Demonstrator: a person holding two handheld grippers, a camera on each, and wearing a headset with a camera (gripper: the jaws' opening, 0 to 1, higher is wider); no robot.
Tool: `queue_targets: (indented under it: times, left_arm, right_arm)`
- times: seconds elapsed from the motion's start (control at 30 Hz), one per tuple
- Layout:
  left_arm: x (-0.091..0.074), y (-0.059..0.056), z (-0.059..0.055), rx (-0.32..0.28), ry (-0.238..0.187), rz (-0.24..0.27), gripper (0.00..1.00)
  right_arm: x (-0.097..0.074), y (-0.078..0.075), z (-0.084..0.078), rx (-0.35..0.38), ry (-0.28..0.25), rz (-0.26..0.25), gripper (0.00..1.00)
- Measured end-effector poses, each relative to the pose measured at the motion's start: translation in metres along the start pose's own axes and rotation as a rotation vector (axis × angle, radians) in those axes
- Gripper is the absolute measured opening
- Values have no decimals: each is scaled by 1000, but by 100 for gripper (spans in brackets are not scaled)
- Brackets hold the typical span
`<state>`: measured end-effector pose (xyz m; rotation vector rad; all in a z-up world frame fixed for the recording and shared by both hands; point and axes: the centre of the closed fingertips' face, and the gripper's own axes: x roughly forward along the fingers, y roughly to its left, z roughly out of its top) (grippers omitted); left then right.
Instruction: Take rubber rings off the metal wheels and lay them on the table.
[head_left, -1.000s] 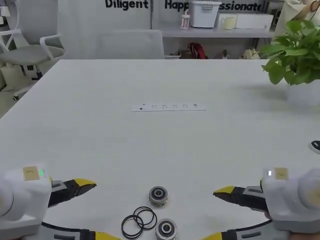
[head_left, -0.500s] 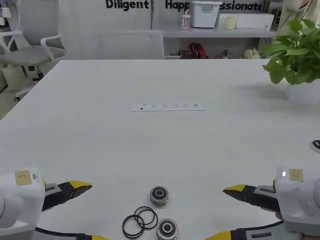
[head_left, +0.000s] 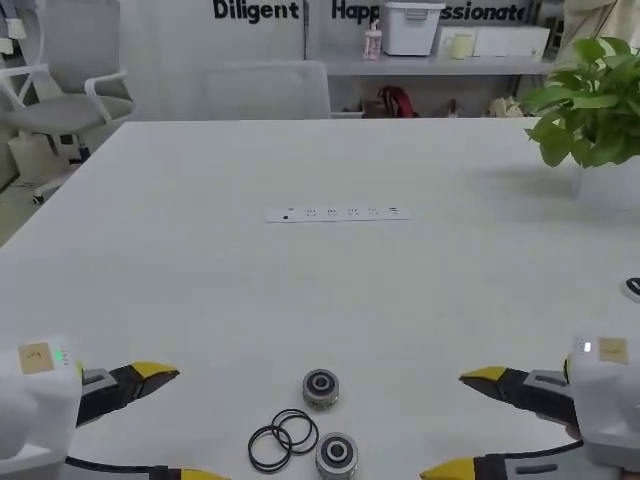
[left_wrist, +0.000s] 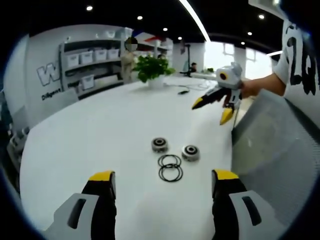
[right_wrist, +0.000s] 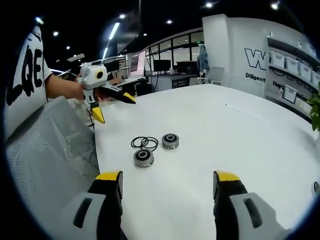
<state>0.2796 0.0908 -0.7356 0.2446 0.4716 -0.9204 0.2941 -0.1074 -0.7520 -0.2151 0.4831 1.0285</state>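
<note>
Two metal wheels (head_left: 320, 388) flat, axes vertical

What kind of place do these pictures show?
Probably an open office or lab: a large white table with a white power strip, a grey office chair beside it, and wall shelves holding white storage boxes.
</note>
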Motion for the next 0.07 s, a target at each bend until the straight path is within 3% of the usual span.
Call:
queue_targets:
  times: [0.07]
  left_arm:
    - [-1, 0, 1, -2, -3, 2, 80]
  right_arm:
    - [-1, 0, 1, 1, -5, -4, 70]
